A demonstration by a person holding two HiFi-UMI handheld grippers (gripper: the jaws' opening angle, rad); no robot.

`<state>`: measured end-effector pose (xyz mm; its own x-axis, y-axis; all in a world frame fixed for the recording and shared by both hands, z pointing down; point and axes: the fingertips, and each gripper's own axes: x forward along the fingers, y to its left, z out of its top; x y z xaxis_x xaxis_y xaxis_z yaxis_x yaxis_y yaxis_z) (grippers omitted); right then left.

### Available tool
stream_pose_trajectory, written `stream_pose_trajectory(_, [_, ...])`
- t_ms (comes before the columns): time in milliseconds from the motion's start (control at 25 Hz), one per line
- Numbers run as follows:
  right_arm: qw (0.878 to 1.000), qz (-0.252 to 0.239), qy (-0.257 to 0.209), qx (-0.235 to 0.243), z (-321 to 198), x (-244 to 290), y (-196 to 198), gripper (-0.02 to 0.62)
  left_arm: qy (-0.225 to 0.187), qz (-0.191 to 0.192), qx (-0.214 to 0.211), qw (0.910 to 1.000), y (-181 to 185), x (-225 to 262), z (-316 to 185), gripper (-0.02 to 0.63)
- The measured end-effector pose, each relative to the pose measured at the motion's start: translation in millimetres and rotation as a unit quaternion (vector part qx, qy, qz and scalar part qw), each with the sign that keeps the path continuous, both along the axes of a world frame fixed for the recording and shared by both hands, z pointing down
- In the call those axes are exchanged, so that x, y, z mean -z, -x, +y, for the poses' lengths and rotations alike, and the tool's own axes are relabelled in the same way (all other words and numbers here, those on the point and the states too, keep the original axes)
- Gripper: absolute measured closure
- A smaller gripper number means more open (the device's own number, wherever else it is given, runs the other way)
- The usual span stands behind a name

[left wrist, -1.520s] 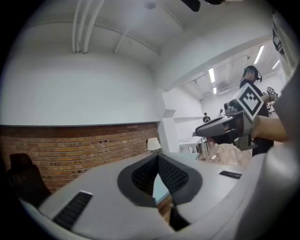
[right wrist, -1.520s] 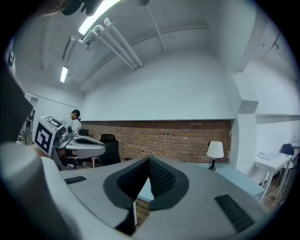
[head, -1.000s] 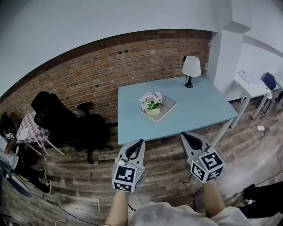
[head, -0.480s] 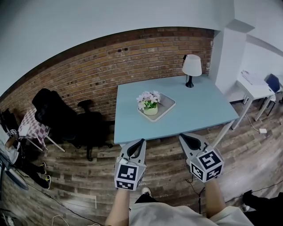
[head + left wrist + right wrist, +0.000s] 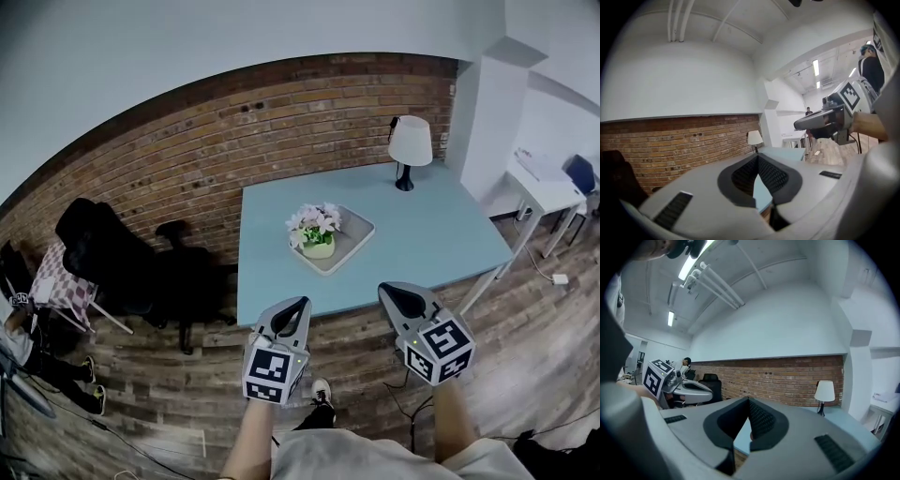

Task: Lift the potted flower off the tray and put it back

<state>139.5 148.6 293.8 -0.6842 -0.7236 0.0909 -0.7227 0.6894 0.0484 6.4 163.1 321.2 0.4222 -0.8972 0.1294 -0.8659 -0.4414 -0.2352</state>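
Fingers [image 5: 774, 177] of left gripper [image 5: 298, 303] and right gripper [image 5: 388, 291], each carrying a square-marked cube [image 5: 265, 376], are closed and empty.

White lamp [image 5: 410, 141] on blue table [image 5: 431, 234], brick wall [image 5: 187, 150], black chair [image 5: 187, 277]

One table [image 5: 422, 234], one tray [image 5: 361, 225], one potted flower [image 5: 316, 230], one lamp [image 5: 410, 142], perhaps two dark chairs [image 5: 178, 272] (hard to separate).

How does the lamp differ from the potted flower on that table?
The lamp stands on the bare table, far side; the potted flower sits in a tray near the middle. The lamp is a white shade on a dark stem; the potted flower, pale blooms in a light pot. Both stand upright.
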Motion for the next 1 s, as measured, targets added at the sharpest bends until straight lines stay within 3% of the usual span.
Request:
stream_pose_trajectory(320, [0.999,-0.034,-0.018,0.018,-80.4,20.5,27.6,0.586,0.003,-0.004,0.002,1.0000,32.4,7.2,-86.0,0.583])
stream_pose_trajectory(840, [1.000,0.023,0.002,0.012,-153.3,-10.4,67.3,0.581,0.026,0.000,0.006,0.9996,66.9,-11.0,-159.0,0.583])
stream_pose_trajectory(1000, [1.000,0.010,0.017,0.006,-171.8,-21.4,71.5,0.581,0.041,0.002,0.005,0.9992,76.0,-22.9,-177.5,0.583])
